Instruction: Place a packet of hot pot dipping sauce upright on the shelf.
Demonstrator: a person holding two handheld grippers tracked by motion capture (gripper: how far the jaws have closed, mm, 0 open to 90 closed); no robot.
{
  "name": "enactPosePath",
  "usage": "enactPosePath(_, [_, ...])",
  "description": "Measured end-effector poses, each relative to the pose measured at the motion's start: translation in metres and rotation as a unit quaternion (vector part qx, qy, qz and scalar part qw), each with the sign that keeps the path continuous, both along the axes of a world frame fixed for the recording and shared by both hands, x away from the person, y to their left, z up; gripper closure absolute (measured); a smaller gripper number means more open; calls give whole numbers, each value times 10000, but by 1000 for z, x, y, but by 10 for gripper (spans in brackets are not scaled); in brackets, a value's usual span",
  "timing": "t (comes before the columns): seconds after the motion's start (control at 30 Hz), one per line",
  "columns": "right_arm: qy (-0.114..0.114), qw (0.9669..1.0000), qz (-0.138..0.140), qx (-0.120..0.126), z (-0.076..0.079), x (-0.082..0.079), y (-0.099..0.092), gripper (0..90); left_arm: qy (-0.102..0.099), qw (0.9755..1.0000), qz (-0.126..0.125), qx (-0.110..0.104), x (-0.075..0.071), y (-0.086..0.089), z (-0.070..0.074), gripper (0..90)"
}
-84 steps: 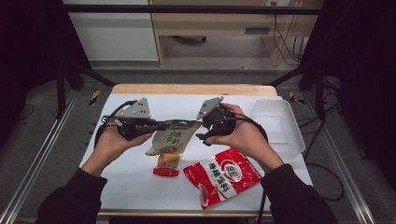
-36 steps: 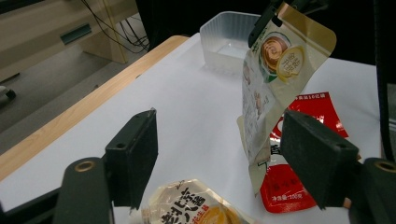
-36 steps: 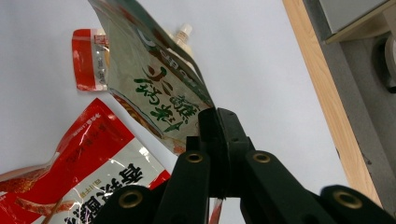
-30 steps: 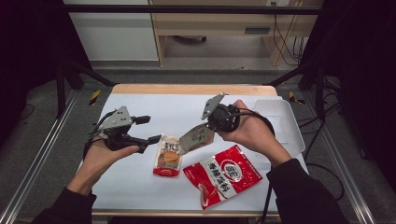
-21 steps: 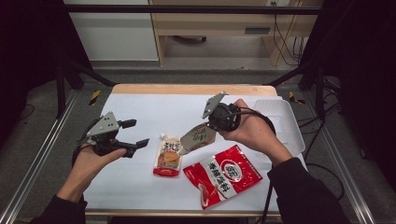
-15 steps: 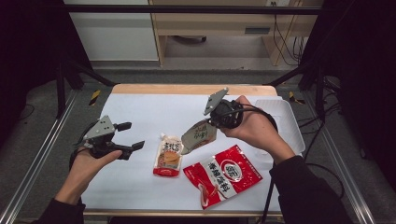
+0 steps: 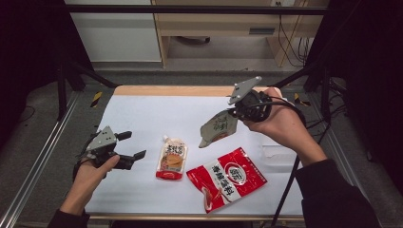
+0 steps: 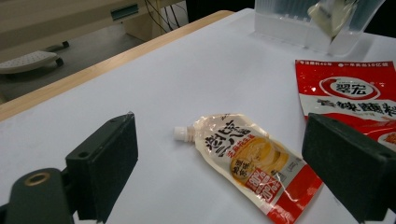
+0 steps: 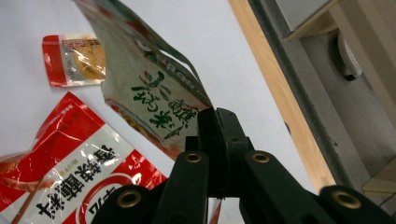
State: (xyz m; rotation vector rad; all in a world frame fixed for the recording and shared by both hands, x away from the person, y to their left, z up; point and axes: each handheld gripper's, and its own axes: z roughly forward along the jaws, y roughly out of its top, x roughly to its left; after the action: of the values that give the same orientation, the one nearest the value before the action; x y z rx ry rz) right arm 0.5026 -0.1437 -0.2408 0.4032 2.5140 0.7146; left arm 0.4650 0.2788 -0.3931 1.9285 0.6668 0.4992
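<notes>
Packet of pale green foil [image 7: 217, 128] now hangs in the air above the white counter [image 7: 142, 114], pinched at one corner by the right claw [image 7: 233, 112], which has carried it alone toward the clear bin [image 8: 299, 23]. The left claw [image 7: 135, 147] has let go, moved away low and just opened wide with nothing between its jaws, now facing the spouted pouch [image 8: 247, 161] beside the red bag [image 7: 227, 176], probably the next thing to take.

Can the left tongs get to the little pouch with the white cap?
Probably yes. The left tongs have just been opening, with nothing between the jaws, and the spouted pouch lies flat just ahead of them. Only bare white table lies in between; the red bag lies beyond.
</notes>
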Motion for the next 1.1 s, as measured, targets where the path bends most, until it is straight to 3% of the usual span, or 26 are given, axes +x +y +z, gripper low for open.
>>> enactPosePath(0.17, [-89, 9996, -264, 54, 9, -6, -19, 900, -58, 9996, 203, 194, 0, 8, -15, 105])
enactPosePath(0.37, [-154, 9981, -585, 144, 15, -15, -39, 900, -204, 9986, 461, 135, -1, 16, -29, 105])
enactPosePath(0.43, [-163, 9976, -667, 126, 17, -18, -46, 900, -193, 9985, 515, 22, -2, 19, -34, 105])
enactPosePath(0.57, [-192, 9962, -836, 180, 19, -23, -60, 900, -140, 9981, 594, 16, -1, 23, -40, 105])
enactPosePath(0.87, [-162, 9927, -1173, 209, 20, -32, -98, 900, -120, 9981, 571, 222, -1, 17, -45, 105])
enactPosePath(1.1, [-75, 9899, -1408, 126, 12, -38, -120, 900, -130, 9980, 565, 268, -1, 17, -46, 105])
